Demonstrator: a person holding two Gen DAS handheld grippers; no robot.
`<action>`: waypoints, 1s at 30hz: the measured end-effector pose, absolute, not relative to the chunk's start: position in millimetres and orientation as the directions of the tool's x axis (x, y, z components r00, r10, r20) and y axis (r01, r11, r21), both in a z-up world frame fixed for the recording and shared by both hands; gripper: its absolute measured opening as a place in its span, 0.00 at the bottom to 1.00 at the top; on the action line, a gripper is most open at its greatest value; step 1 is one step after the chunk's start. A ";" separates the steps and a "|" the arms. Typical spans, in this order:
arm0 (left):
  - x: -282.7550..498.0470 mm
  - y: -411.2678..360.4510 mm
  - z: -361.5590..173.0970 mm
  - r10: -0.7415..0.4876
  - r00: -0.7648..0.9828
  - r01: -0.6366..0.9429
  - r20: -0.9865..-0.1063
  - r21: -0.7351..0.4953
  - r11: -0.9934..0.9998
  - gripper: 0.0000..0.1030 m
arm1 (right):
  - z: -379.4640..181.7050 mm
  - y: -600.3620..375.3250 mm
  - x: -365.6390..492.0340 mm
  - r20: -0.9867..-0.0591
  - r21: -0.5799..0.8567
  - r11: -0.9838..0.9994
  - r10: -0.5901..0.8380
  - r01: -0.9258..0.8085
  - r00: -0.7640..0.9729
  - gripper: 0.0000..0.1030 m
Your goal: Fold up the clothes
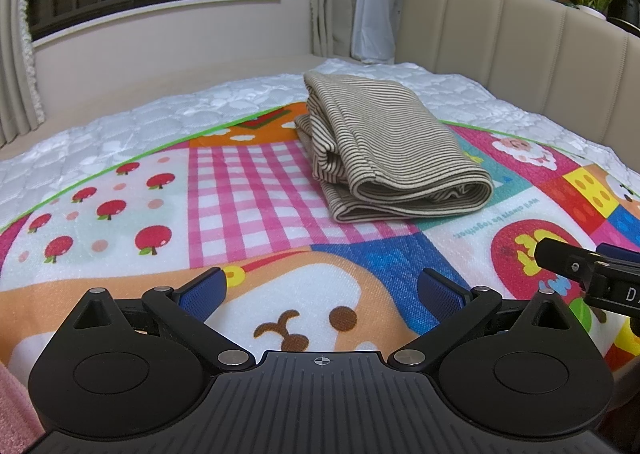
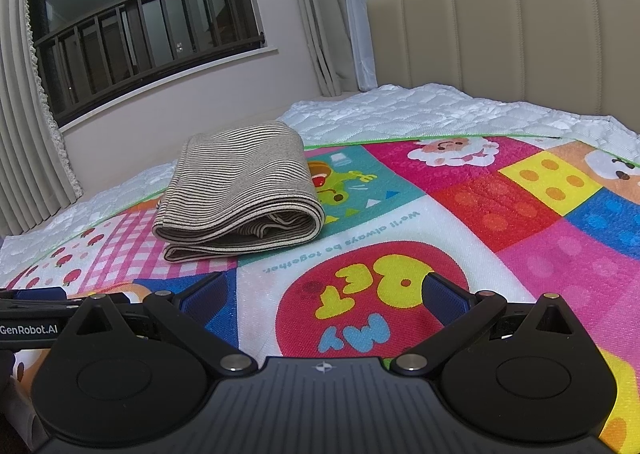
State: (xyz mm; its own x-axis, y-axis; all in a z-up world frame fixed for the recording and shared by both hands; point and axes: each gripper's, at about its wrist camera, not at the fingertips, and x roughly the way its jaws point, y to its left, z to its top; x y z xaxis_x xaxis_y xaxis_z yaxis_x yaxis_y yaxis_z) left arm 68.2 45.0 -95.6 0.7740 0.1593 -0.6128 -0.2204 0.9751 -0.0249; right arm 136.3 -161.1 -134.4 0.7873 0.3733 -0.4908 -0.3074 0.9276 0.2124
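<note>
Left wrist view: the striped garment lies folded at frame centre on the play mat; left tool and right tool hang released, seemingly finished.

The folded garment was beige with thin dark stripes, the mat bore pink gingham, red apples and bright patches, and the quilt was white.
</note>
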 end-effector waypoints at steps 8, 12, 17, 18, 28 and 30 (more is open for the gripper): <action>68.1 44.4 -96.0 0.160 0.773 -0.221 -0.614 -0.025 0.975 1.00 | -134.5 -161.0 136.1 -0.492 0.210 0.928 0.372 -0.307 0.787 1.00; 67.3 44.4 -95.5 0.160 0.775 -0.223 -0.612 -0.026 0.975 1.00 | -133.8 -161.2 135.5 -0.491 0.209 0.929 0.371 -0.307 0.788 1.00; 66.5 43.6 -94.9 0.163 0.777 -0.222 -0.609 -0.023 0.975 1.00 | -133.9 -161.3 135.6 -0.492 0.208 0.929 0.370 -0.307 0.788 1.00; 66.7 43.7 -94.8 0.163 0.777 -0.222 -0.608 -0.023 0.975 1.00 | -134.0 -161.3 135.7 -0.492 0.208 0.929 0.370 -0.307 0.788 1.00; 65.5 41.1 -93.2 0.166 0.795 -0.210 -0.584 -0.009 0.978 1.00 | -134.5 -162.1 136.1 -0.494 0.212 0.929 0.370 -0.304 0.787 1.00; 65.1 40.7 -92.5 0.166 0.801 -0.208 -0.576 -0.007 0.978 1.00 | -134.5 -162.3 136.2 -0.494 0.214 0.929 0.369 -0.302 0.787 1.00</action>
